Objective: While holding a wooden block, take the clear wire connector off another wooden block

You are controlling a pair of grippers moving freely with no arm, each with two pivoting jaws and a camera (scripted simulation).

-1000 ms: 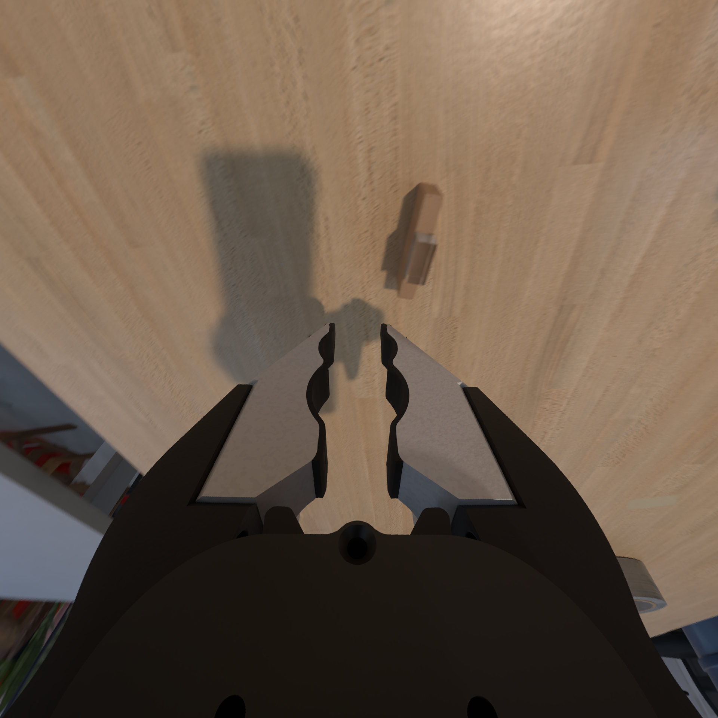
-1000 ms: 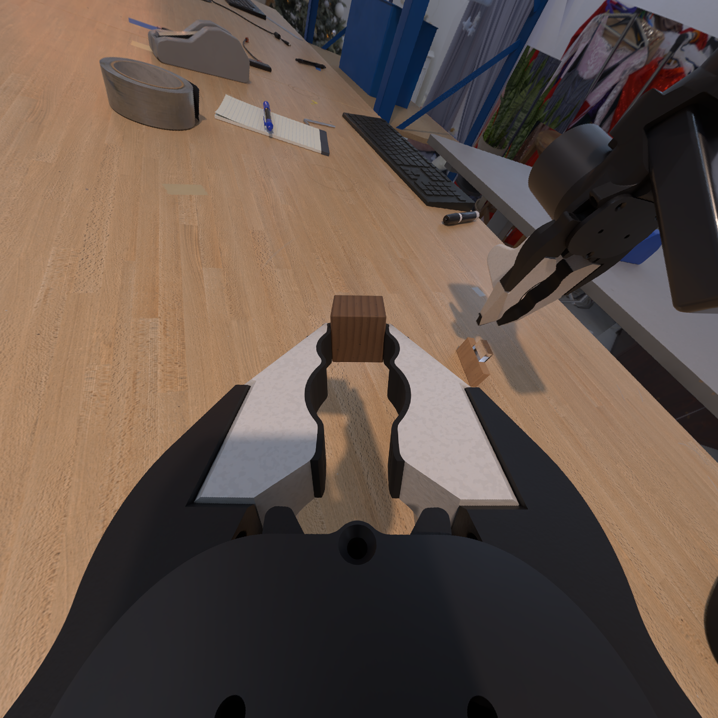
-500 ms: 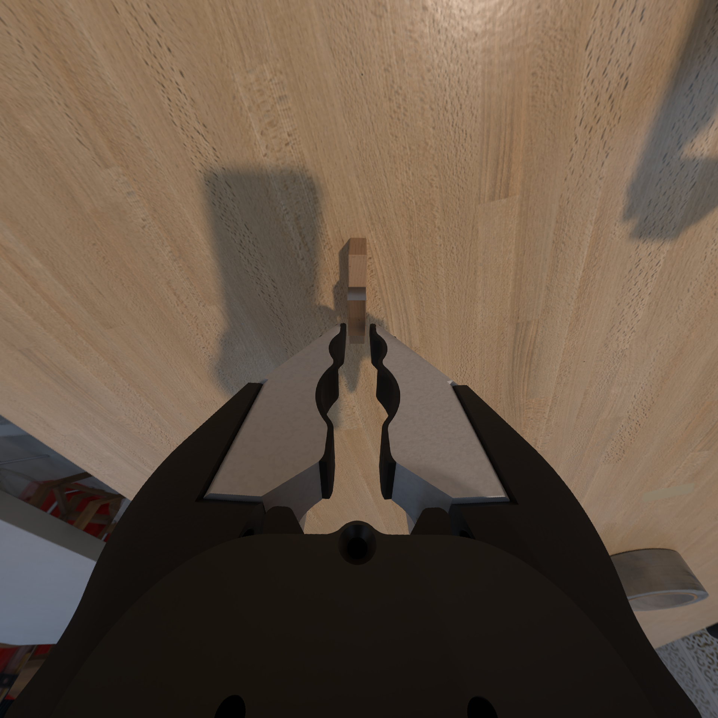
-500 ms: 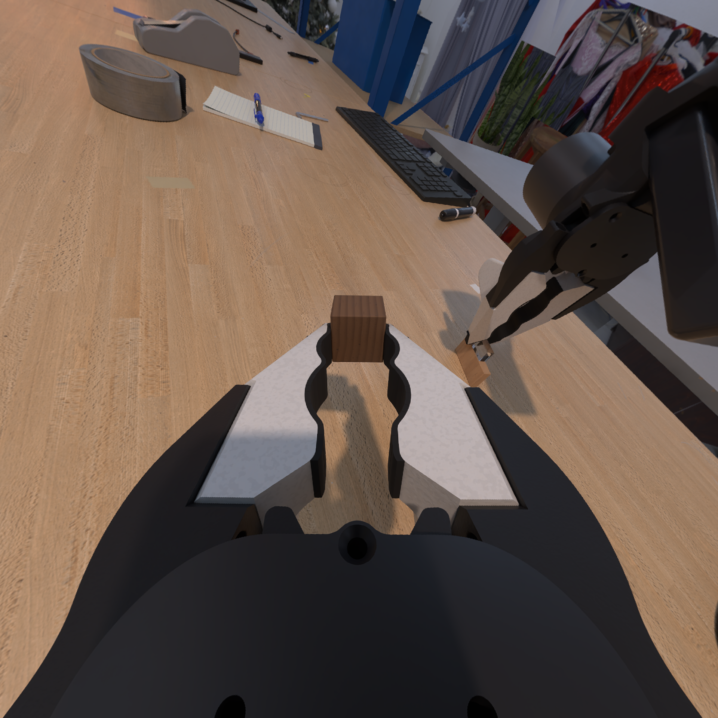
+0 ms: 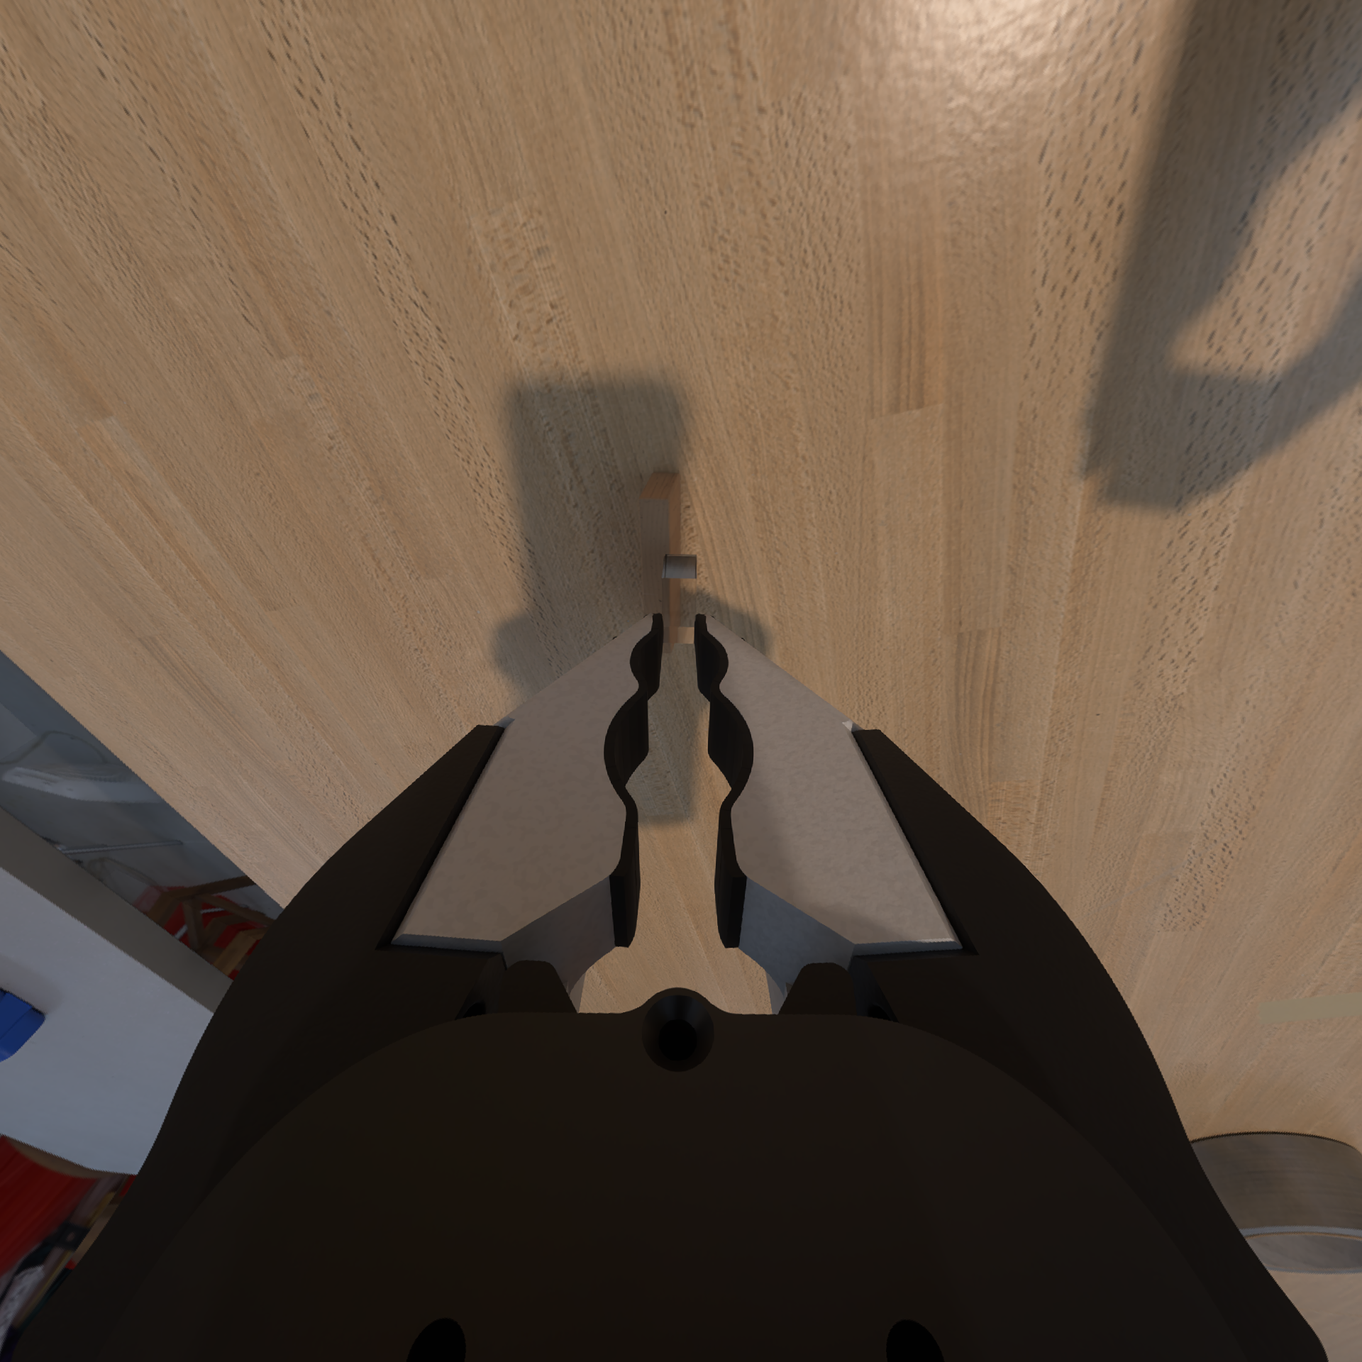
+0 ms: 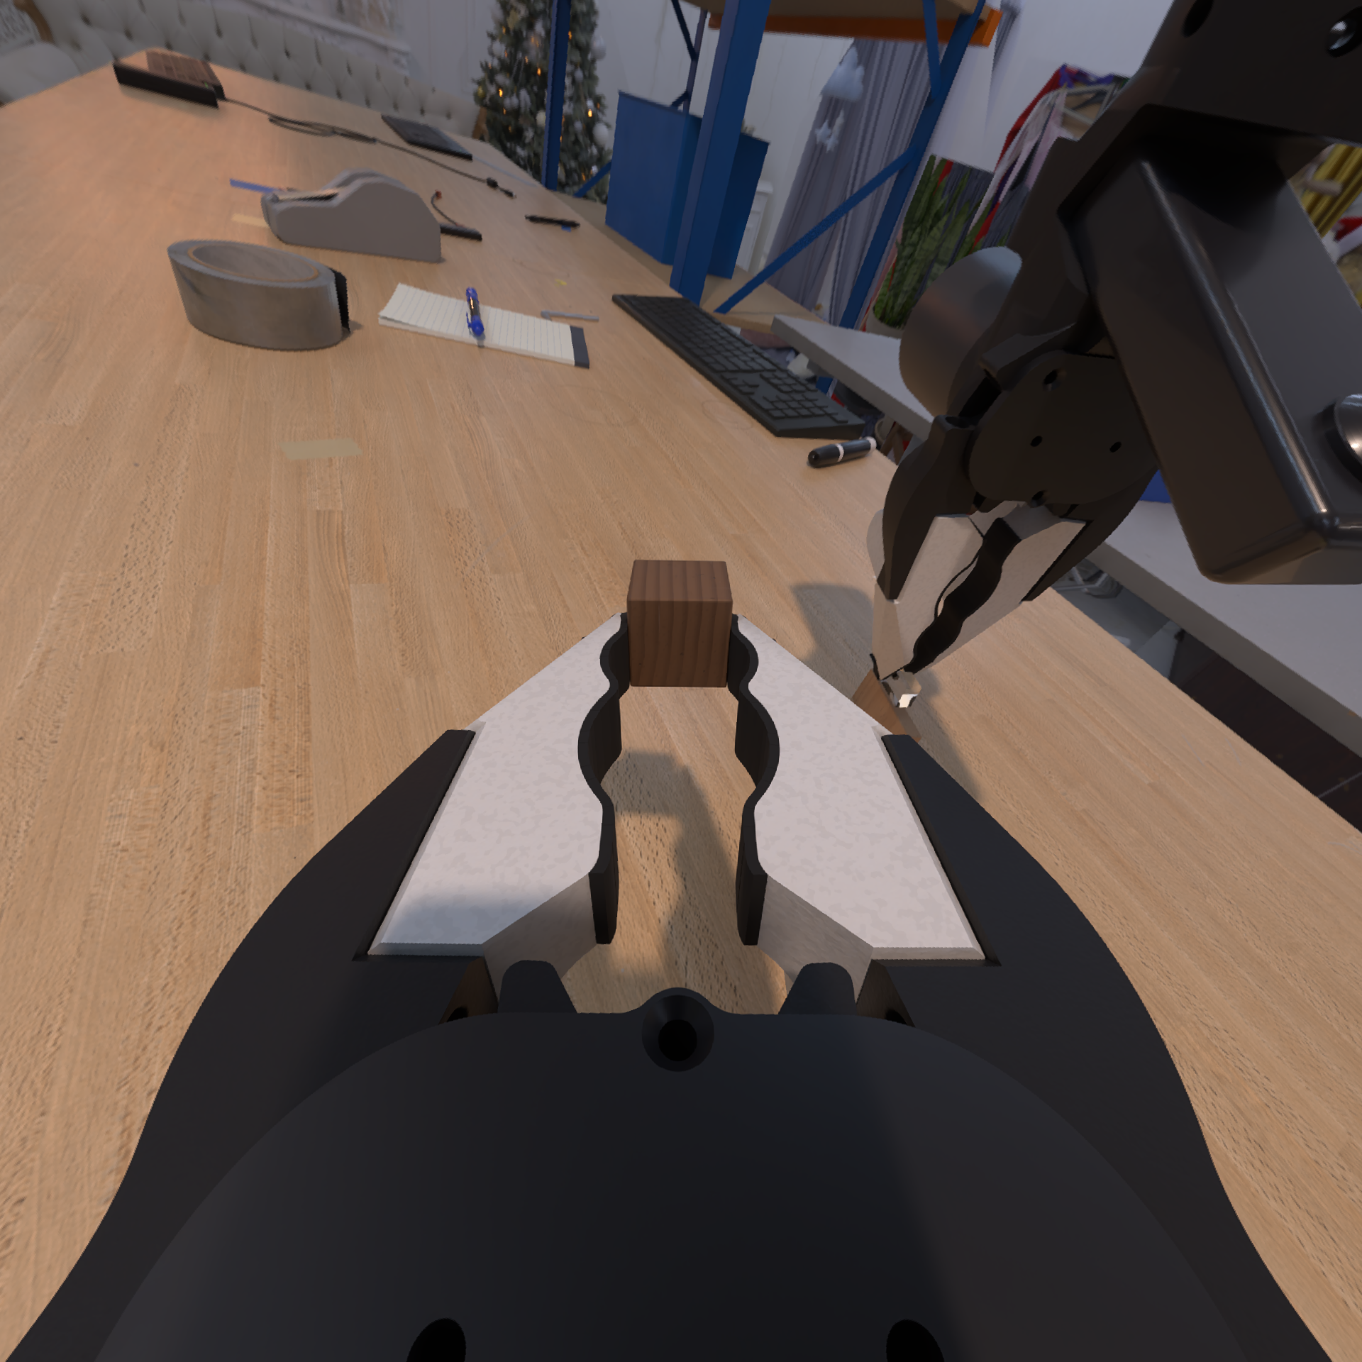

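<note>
Connector (image 5: 679, 566) sits on the pale block (image 5: 669, 516) on the table (image 5: 295, 295), between the left gripper (image 5: 678, 626)'s narrowly parted tips. Right gripper (image 6: 678, 626) clamps the dark block (image 6: 678, 623).

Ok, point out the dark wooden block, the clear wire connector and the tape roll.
dark wooden block (image 6: 678, 626): right wrist view, front face.
clear wire connector (image 5: 679, 567): left wrist view, its visible end.
tape roll (image 6: 254, 306): right wrist view, outer wall.
</note>
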